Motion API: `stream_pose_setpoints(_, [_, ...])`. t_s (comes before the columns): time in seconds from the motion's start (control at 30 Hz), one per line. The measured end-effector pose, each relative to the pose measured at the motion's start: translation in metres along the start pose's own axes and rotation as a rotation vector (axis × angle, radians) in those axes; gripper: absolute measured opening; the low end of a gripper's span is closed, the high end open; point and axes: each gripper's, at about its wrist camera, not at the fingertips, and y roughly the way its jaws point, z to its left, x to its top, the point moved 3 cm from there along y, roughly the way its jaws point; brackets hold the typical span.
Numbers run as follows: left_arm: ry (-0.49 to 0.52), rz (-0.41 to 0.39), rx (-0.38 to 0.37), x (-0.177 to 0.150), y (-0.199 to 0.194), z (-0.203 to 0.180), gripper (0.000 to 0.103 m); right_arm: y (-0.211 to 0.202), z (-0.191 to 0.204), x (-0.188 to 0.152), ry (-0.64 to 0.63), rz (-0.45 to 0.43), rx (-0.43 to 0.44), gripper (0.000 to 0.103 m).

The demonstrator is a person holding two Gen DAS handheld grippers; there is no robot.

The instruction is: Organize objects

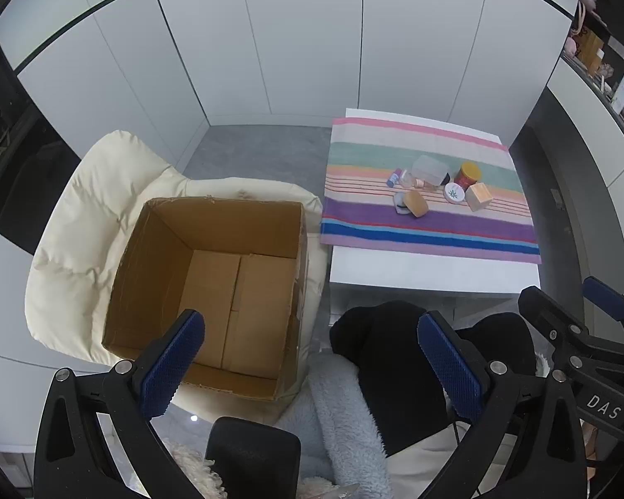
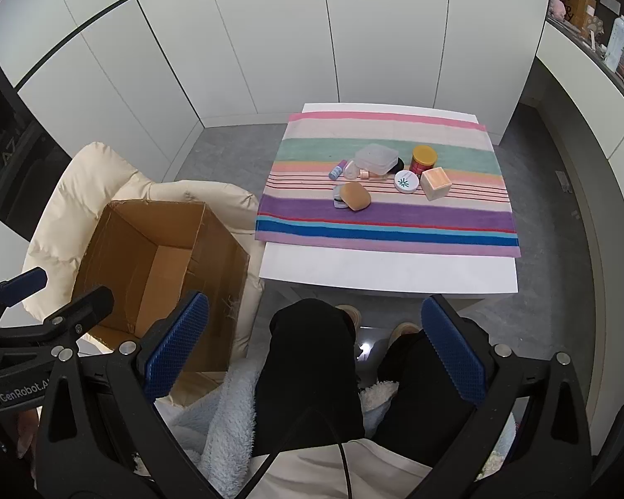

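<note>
Nearest the lens, the left gripper (image 1: 312,357) held its two blue, dimpled pads spread wide with nothing between them, and the right gripper (image 2: 316,353) stood likewise agape and empty above the person's black-trousered knees (image 2: 312,357).

Only the left wrist view looked straight down into the open brown cardboard box (image 1: 212,291), showing its bare floor of folded flaps (nothing lay inside). The right wrist view caught just a slice of that floor, yet it alone showed the person's tan shoes (image 2: 347,314) under the table edge.

The box sat on a cream quilted chair cushion (image 1: 83,216). Right of the box stood a white table (image 2: 387,270) covered by a striped, woolly-looking cloth (image 2: 387,224) in pink, green, purple and blue bands. On the cloth, well apart from the box, the objects lay clustered: a clear lidded plastic case (image 2: 376,158), a red jar with a yellow lid (image 2: 422,160), a pale wooden cube (image 2: 436,183), a round white tin with a green leaf mark (image 2: 406,181), a tan rounded soap-like block (image 2: 355,196) and a small blue-capped tube (image 2: 337,171). A fluffy pale-blue fleece (image 2: 224,407) lay across the person's lap.
</note>
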Motion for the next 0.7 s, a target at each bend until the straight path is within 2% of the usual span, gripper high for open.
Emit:
stream_pose_setpoints(0.53, [0.005, 0.007, 0.008, 0.005, 0.0, -0.012, 0.103, 0.001, -0.007, 0.007, 0.004, -0.003, 0.01, 0.103])
stream_pose_setpoints(0.7, [0.022, 0.018, 0.018, 0.007, 0.002, -0.027, 0.103, 0.001, -0.022, 0.008, 0.021, -0.005, 0.023, 0.103])
